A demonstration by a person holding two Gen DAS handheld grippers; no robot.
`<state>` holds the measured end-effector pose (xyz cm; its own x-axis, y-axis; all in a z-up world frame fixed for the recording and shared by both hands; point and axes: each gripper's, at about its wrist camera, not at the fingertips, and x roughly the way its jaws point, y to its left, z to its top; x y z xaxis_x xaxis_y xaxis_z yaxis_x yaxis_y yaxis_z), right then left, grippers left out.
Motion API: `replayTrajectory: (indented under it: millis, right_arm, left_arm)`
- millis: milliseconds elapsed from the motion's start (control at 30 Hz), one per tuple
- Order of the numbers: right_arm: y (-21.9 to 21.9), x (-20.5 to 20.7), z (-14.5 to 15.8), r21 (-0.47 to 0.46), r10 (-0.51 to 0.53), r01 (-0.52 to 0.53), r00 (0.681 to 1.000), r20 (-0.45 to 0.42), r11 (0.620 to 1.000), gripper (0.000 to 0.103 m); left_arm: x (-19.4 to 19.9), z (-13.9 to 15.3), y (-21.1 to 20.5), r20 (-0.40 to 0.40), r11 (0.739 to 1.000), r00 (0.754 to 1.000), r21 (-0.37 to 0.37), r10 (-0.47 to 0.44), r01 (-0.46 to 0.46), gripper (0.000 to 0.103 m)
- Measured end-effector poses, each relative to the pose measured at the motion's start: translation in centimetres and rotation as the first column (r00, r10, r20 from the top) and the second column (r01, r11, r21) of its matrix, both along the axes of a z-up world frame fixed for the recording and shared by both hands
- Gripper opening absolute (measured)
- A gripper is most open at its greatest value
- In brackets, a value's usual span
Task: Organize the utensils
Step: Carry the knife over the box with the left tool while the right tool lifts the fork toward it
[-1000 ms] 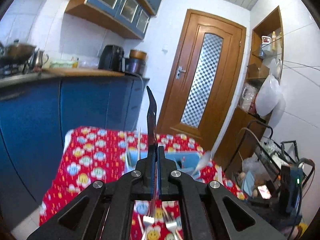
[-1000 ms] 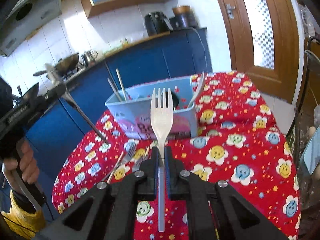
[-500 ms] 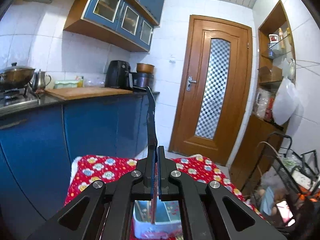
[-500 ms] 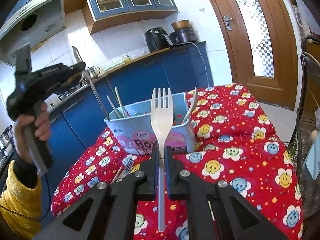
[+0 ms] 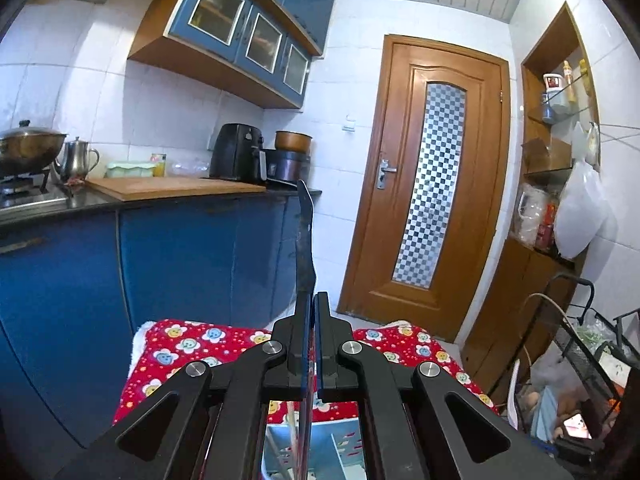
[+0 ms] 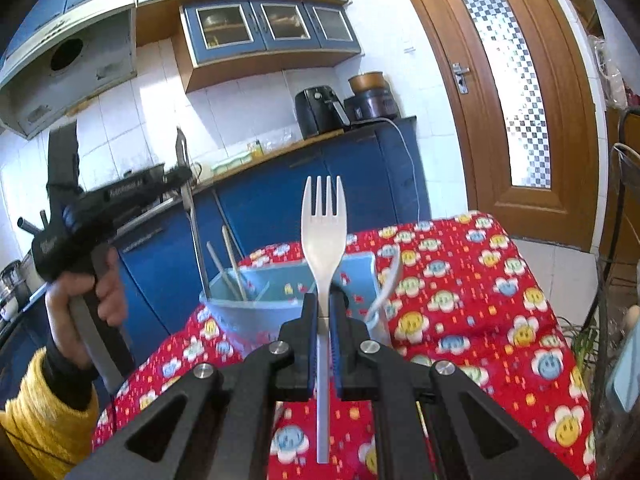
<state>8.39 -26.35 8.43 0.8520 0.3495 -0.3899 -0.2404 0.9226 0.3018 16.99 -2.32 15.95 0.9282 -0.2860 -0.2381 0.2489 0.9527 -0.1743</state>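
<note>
My left gripper (image 5: 311, 300) is shut on a metal utensil (image 5: 305, 240) whose handle stands upright; its lower end hangs over the light blue utensil box (image 5: 320, 452). In the right wrist view the left gripper (image 6: 182, 178) holds that utensil (image 6: 196, 236) above the left end of the box (image 6: 256, 304), which has chopsticks (image 6: 232, 260) in it. My right gripper (image 6: 324, 300) is shut on a white plastic fork (image 6: 323, 236), tines up, just in front of the box. A white spoon (image 6: 390, 280) leans at the box's right side.
The box stands on a table with a red smiley-flower cloth (image 6: 460, 300). Blue kitchen cabinets (image 5: 180, 260) and a counter with appliances lie behind. A wooden door (image 5: 436, 184) is at the right, with a wire rack (image 5: 580, 340) beside the table.
The left gripper rose and moved over the box with its utensil now vertical. The right gripper moved closer to the box with the fork.
</note>
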Motion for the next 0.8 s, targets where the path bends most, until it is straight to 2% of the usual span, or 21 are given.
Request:
replayTrajectory:
  millis: [267, 500, 667, 800]
  right_arm:
    - [0.8, 4.1, 1.2, 0.002, -0.034, 0.034, 0.995, 0.097, 0.999, 0.008]
    - [2.0, 7.3, 1.1, -0.036, -0.042, 0.05, 0.982, 0.185, 0.998, 0.008]
    - [2.9, 8.7, -0.5, -0.074, -0.036, 0.05, 0.981, 0.189, 0.996, 0.008]
    - [2.9, 9.1, -1.6, -0.069, -0.028, 0.04, 0.986, 0.163, 0.997, 0.008]
  left_arm:
    - [1.0, -0.7, 0.7, 0.019, 0.999, 1.0, -0.046, 0.021, -0.02, 0.002]
    - [1.9, -3.5, 1.1, 0.003, 0.997, 1.0, -0.078, 0.03, -0.03, 0.002]
    - [2.3, -5.6, 0.8, -0.026, 0.998, 1.0, -0.067, 0.009, -0.011, 0.002]
    - [2.1, -6.7, 0.5, -0.034, 0.999, 0.999, -0.05, -0.007, 0.005, 0.001]
